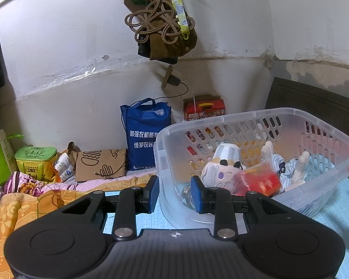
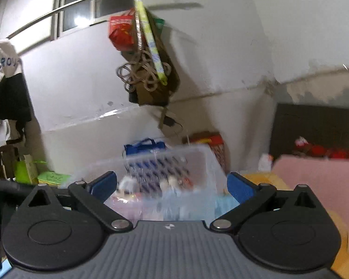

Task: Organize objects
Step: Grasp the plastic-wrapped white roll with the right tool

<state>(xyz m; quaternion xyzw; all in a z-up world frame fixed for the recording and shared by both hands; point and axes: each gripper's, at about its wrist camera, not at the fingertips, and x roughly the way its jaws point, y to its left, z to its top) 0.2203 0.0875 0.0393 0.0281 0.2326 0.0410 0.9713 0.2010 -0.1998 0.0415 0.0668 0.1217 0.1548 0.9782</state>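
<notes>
Two claws work over a cluttered bed: the left claw point(image 1: 174, 194) pinches the near wall of a clear plastic basket point(image 1: 267, 118), its blue pads on either side of the rim. Inside the basket lie a plush toy point(image 1: 223, 169), a blurred red packet point(image 1: 258, 181) and a striped stuffed animal point(image 1: 288, 165). The right claw point(image 2: 172, 184) hangs wide open, empty, facing the basket point(image 2: 197, 153).

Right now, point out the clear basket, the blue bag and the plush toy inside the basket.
clear basket point(image 1: 263, 112), left wrist view, on its far rim.
blue bag point(image 1: 142, 139), left wrist view, on its printed front.
plush toy point(image 1: 221, 172), left wrist view, on its pale face, inside the basket.
</notes>
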